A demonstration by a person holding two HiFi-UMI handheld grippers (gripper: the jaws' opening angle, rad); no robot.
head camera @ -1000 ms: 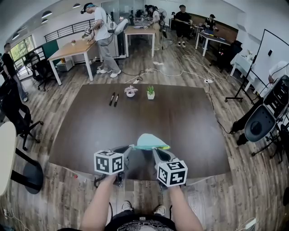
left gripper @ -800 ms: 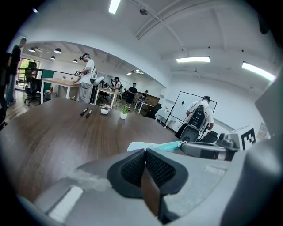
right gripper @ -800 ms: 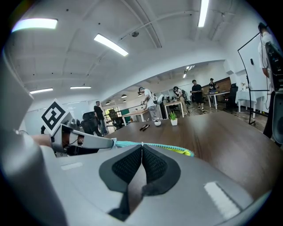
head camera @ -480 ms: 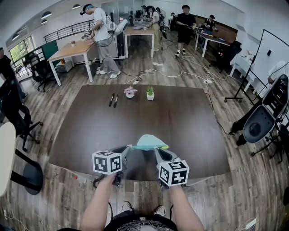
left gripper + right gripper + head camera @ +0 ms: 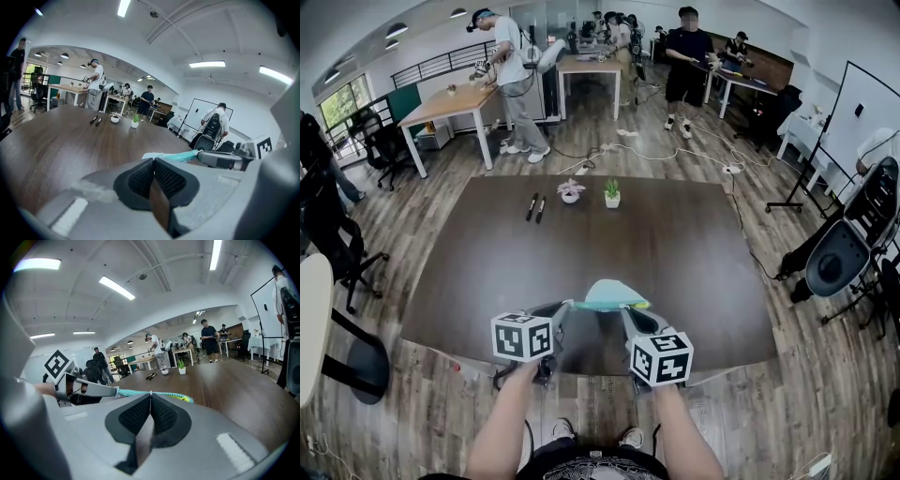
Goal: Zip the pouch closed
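A teal pouch (image 5: 609,294) with a yellow-green edge hangs just above the near part of the dark table (image 5: 675,253), stretched between both grippers. My left gripper (image 5: 570,306) is shut on the pouch's left end; its closed pads (image 5: 140,178) show in the left gripper view with the pouch (image 5: 174,157) just beyond them. My right gripper (image 5: 624,311) is shut on the zipper line (image 5: 136,393) near the pouch's middle, where a small white piece sits at the pad tips. In the right gripper view the left gripper (image 5: 99,391) pinches the pouch's far end.
Two black pens (image 5: 535,206) and two small potted plants (image 5: 571,190) (image 5: 612,192) sit at the table's far side. Office chairs stand at the left (image 5: 337,234) and right (image 5: 844,253). People stand at desks in the background; cables lie on the wooden floor.
Both grippers and the pouch have kept still. A person in black at the back of the room has walked a little nearer.
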